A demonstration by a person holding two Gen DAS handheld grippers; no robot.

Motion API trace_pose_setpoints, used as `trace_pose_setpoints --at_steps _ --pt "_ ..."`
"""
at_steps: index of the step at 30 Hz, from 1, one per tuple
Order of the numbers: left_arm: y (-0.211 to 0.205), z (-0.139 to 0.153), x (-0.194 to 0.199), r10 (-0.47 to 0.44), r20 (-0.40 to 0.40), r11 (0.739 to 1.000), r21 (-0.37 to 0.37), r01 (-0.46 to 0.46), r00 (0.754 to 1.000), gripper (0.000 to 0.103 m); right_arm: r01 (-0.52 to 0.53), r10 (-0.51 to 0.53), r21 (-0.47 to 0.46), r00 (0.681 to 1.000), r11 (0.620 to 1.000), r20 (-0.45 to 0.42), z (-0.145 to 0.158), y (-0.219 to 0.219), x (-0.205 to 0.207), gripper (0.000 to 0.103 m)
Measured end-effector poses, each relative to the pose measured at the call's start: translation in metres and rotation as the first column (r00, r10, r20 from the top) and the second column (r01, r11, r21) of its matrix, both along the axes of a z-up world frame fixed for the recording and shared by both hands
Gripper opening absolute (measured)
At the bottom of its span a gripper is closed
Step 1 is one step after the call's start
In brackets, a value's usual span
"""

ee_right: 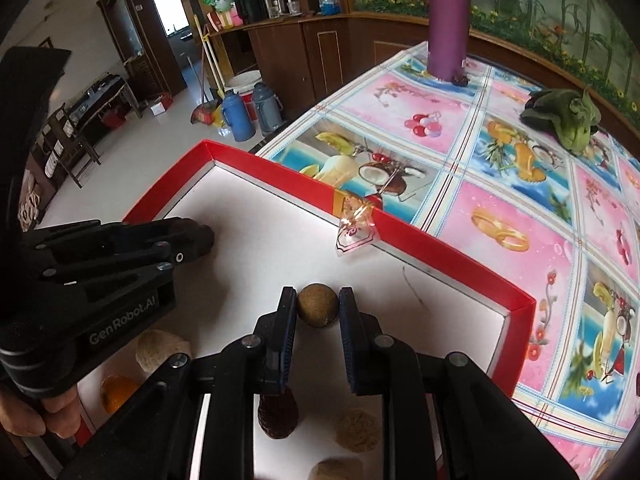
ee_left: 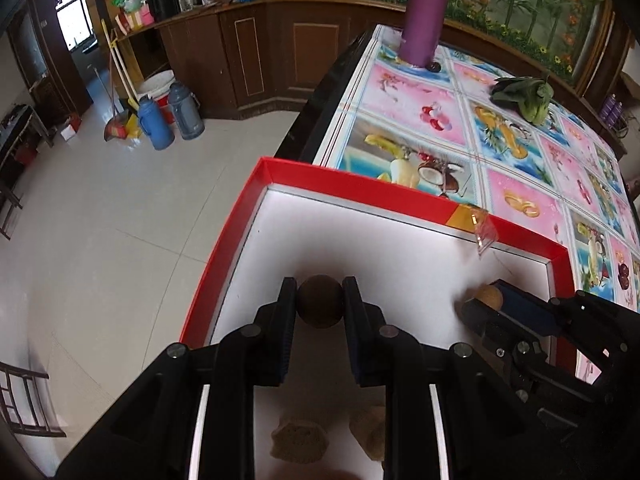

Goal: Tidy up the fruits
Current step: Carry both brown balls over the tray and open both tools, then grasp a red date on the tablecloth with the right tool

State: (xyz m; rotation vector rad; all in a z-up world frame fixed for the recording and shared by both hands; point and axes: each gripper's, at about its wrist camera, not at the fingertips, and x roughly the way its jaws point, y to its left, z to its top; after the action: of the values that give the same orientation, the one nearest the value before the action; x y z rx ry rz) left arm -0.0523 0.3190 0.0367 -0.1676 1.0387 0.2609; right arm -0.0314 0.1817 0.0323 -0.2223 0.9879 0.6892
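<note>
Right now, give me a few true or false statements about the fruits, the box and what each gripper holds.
1. The left gripper holds a dark round fruit. True.
2. The right gripper is empty. False: its fingers clamp a tan round fruit.
3. Both grippers are over the red-rimmed box. True.
4. The purple bottle lies inside the box. False: it stands on the tablecloth.
5. A leafy green vegetable sits on the tablecloth. True.

white tile floor (ee_left: 120,200), dark wood cabinets (ee_left: 260,56), bright window (ee_left: 74,16).

"GenRobot.AI" on left claw (ee_right: 200,240) body (white lettering); nothing else legible.
</note>
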Motion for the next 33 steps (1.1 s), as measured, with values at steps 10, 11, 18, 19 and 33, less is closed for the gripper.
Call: trace_pose_setpoints --at_steps 10,11,18,19,33 --pt "-0.003 0.0 0.002 0.011 -0.033 1.0 0.023 -0.01 0.999 0.038 0.008 -0.007 0.076 1.0 0.997 -0.017 0.022 -0.023 -0.004 0.036" --pt "-0.004 0.002 0.0 0.013 -0.028 1.0 0.027 -0.012 1.0 0.044 0.013 -0.012 0.095 1.0 0.995 -0.005 0.027 -0.03 -0.005 0.036" --pt "-0.03 0.038 -0.024 -0.002 0.07 0.995 0.097 -0.005 0.998 0.05 0.069 -0.079 0.157 0.995 0.985 0.059 0.059 -0.112 -0.009 0.036" --pt "-0.039 0.046 -0.028 -0.018 0.092 0.995 0.1 0.008 0.996 0.051 0.089 -0.101 0.165 0.993 0.982 0.065 0.062 -0.127 -0.008 0.036" --pt "-0.183 0.068 -0.029 -0.284 0.144 0.957 0.106 0.27 0.948 0.064 0.404 -0.413 0.162 0.91 0.9 0.027 0.043 -0.355 0.036 0.036"
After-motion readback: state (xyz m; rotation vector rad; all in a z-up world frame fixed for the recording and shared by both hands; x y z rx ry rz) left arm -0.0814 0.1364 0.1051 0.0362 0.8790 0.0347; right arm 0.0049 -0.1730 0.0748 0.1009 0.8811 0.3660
